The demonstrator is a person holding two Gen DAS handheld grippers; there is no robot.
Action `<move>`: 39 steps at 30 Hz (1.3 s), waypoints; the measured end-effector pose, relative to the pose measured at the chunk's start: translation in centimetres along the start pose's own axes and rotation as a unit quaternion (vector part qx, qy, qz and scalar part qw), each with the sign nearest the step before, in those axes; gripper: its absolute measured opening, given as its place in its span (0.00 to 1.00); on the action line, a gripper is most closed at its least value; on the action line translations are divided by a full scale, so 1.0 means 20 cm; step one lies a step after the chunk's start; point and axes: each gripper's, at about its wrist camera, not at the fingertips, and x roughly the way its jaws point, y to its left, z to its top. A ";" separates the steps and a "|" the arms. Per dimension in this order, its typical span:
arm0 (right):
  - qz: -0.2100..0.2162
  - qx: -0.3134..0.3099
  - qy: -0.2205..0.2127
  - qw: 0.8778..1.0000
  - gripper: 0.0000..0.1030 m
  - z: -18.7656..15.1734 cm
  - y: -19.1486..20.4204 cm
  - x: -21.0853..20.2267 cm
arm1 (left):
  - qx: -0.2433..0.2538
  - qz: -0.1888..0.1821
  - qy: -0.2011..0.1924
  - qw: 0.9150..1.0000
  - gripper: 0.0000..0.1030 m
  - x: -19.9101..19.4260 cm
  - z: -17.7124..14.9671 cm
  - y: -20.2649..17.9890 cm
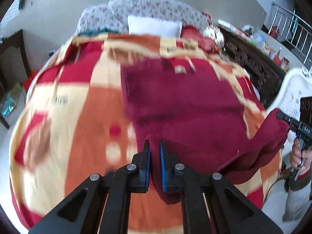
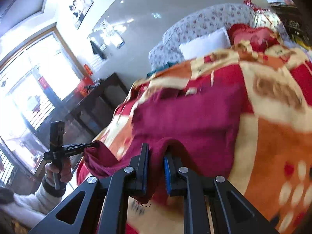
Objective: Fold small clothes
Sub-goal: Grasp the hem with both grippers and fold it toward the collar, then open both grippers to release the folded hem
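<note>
The left hand-held gripper is pinched on a raised corner of the maroon garment, fabric bunched between its nearly closed blue pads. Off to its right, the right hand-held gripper likewise clamps another lifted corner. Ahead of both, the rest of the garment lies spread on the patterned blanket covering the bed. Beyond sit a white pillow and floral headboard.

A home bedroom: a bed under a red, orange and cream blanket, a white pillow against a floral headboard, dark wooden furniture, and a framed photo near a sunlit window.
</note>
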 end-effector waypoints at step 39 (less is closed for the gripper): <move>-0.147 0.043 0.017 0.988 0.77 0.51 -0.56 0.73 | -0.049 0.044 -0.030 0.997 0.85 0.76 0.73 0.13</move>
